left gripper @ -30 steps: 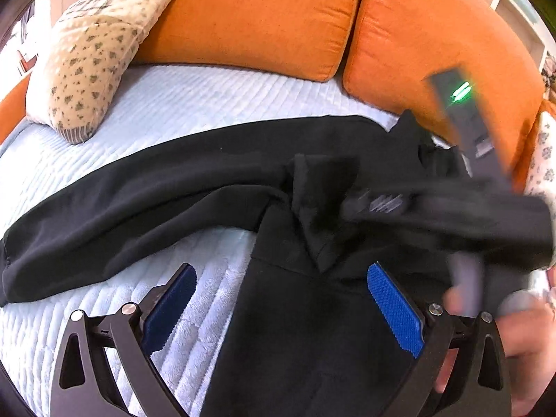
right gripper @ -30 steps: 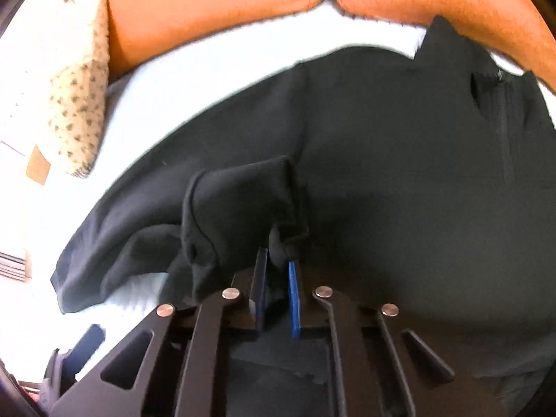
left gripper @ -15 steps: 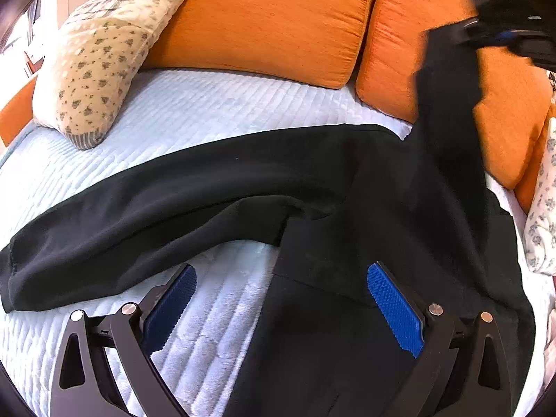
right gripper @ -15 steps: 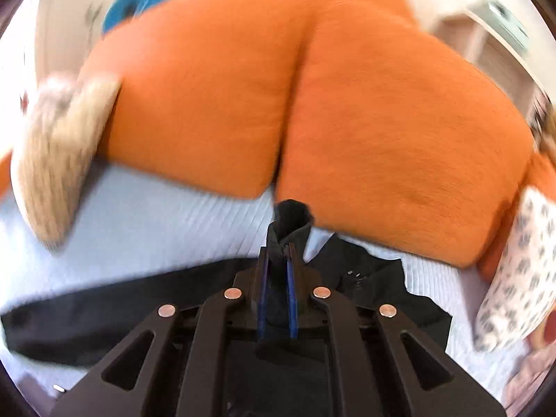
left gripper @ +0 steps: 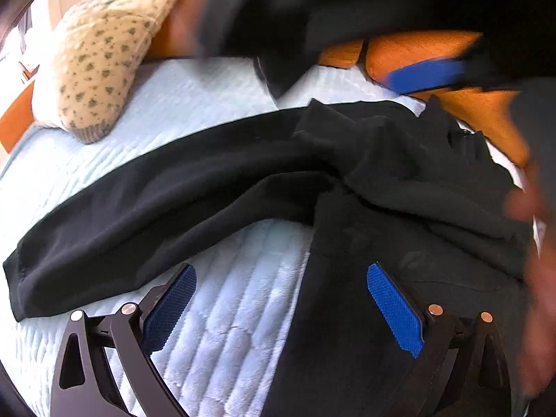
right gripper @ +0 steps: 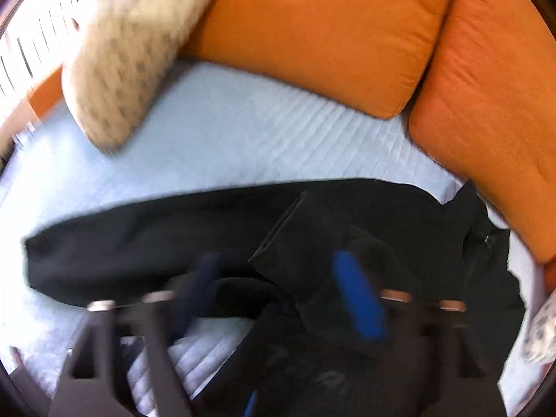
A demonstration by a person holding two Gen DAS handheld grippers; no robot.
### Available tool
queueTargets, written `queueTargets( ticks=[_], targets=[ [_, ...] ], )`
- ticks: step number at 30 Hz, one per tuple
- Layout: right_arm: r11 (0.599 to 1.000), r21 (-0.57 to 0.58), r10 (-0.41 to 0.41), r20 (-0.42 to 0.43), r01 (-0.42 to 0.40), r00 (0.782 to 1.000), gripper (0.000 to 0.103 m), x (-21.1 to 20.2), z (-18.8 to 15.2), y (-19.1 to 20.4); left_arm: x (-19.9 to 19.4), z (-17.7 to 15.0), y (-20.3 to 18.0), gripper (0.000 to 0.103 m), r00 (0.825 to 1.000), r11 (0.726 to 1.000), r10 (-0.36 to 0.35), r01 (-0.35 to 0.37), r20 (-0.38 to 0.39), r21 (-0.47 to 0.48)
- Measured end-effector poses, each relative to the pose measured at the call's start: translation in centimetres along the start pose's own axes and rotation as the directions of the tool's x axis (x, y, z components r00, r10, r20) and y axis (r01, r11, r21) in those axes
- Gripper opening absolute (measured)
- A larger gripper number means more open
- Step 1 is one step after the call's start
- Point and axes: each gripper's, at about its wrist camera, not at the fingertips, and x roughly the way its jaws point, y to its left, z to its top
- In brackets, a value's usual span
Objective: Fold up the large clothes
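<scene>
A black long-sleeved top (left gripper: 243, 187) lies spread on the pale blue quilted cover (right gripper: 243, 139). One sleeve (right gripper: 139, 232) stretches out to the left. Its collar with a zip (right gripper: 483, 239) lies at the right, near the cushions. My left gripper (left gripper: 279, 271) hangs open over the top's left edge, one pad over the quilt and one over black cloth, gripping nothing. My right gripper (right gripper: 274, 257) is blurred and its jaws are opening. A folded sleeve end (right gripper: 305, 232) lies on the top below them, free of the pads. The left wrist view shows one of its blue pads (left gripper: 424, 76), blurred.
Two orange back cushions (right gripper: 312, 34) (right gripper: 486, 104) line the far side. A beige patterned pillow (left gripper: 104, 52) leans at the far left and another patterned pillow (right gripper: 542, 330) shows at the right edge. A person's hand (left gripper: 542, 278) is blurred at the right.
The right gripper was shut on the sleeve end and swung it up towards the cushions. Now its jaws stand apart and the sleeve end lies on the top. The left gripper has barely shifted.
</scene>
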Motion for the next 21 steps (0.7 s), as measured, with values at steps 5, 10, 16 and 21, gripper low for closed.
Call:
queueTargets(
  ticks=[5, 10, 16, 21],
  targets=[
    [0.99, 0.113, -0.1, 0.134, 0.085, 0.986, 0.091, -6.2, -2.1, -7.1, -2.0, 1.7, 0.8, 0.1, 0.998, 0.998, -0.048, 0.049, 0.047, -0.027],
    [0.943, 0.217, -0.25, -0.038, 0.253, 0.967, 0.072, -2.3, -7.7, -19.3, -1.5, 5.1, -3.4, 0.1, 0.997, 0.992, -0.081, 0.079, 0.014, 0.097],
    [0.919, 0.214, -0.301, -0.164, 0.332, 0.939, 0.072, 0.3, -15.0, -23.1, 2.4, 8.5, -13.3, 0.1, 0.981, 0.945, -0.189, 0.191, -0.032, 0.266],
    [0.92, 0.232, -0.282, -0.173, 0.317, 0.944, 0.072, 0.6, -19.7, -23.6, 8.5, 8.9, -15.9, 0.1, 0.984, 0.941, -0.099, 0.142, -0.151, 0.307]
  ],
)
